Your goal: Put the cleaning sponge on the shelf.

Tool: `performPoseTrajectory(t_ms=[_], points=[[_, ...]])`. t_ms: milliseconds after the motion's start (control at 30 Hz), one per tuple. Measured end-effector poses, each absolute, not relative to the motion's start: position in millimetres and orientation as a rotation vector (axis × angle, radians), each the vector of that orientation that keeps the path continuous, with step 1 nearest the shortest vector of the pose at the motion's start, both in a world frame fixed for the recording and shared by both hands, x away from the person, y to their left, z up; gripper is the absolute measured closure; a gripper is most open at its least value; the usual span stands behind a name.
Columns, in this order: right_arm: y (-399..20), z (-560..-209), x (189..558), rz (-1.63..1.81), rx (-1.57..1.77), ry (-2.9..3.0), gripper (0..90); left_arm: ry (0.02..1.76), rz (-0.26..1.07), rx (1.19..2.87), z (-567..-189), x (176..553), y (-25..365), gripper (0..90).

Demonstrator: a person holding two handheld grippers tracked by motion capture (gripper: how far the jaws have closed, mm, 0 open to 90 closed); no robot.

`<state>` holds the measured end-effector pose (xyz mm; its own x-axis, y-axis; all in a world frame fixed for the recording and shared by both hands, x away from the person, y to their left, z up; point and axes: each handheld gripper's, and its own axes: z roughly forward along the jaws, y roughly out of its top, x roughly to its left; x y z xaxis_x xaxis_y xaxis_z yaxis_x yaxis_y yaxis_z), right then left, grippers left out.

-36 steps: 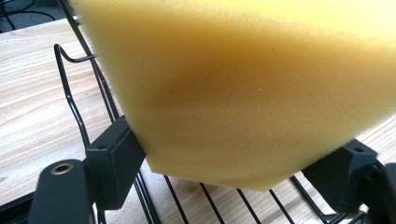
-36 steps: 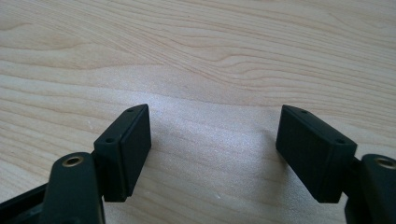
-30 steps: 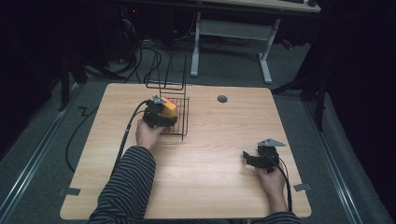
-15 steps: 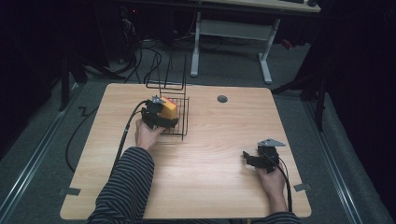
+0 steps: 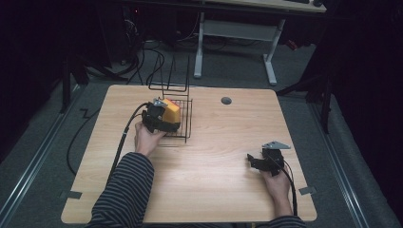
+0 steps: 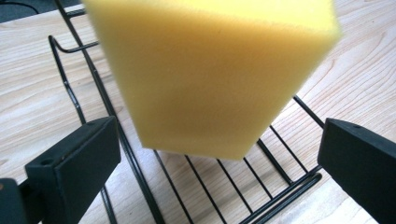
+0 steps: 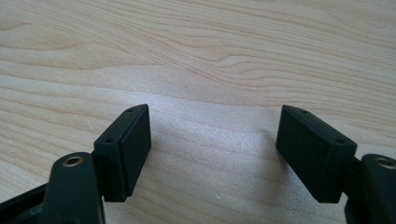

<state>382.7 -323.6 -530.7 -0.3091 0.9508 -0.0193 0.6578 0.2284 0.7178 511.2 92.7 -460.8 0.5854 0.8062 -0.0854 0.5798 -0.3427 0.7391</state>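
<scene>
Left gripper view: the yellow sponge point(image 6: 210, 74) is seen straight ahead of the left tool point(image 6: 219, 158), between and a little beyond its two black jaws. The jaws have just been opening and now stand wide, released; clear gaps are seen on both sides of the sponge, so no pad presses on it. Its long axis runs up and away from the jaws, with the lower end just above the wires of the black wire rack point(image 6: 261, 186); whether it rests on them cannot be told.

High view: the rack point(image 5: 183, 128) is placed on the far left part of the worktop point(image 5: 214, 190), and the sponge point(image 5: 172, 113) is seen inside it, just beyond the left tool point(image 5: 159, 119). The right tool point(image 5: 266, 161) is held near the right edge, well apart from the rack, jaws spread over bare wood with nothing between them point(image 7: 212, 154).

Judgement: the sponge is taken as set down, so the next move is likely to be drawing the left tool back toward the near side, clear of the rack wires.
</scene>
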Motion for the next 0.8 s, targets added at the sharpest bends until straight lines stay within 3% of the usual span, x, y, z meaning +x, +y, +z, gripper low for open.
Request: performPoseTrajectory(t_ms=[800], points=[[-323.5, -530.7, 382.7, 0.852, 1.477, 2.05, 26.7, 1.071, 0.397, 2.013, -451.9, 477.7, 122.1, 1.2]])
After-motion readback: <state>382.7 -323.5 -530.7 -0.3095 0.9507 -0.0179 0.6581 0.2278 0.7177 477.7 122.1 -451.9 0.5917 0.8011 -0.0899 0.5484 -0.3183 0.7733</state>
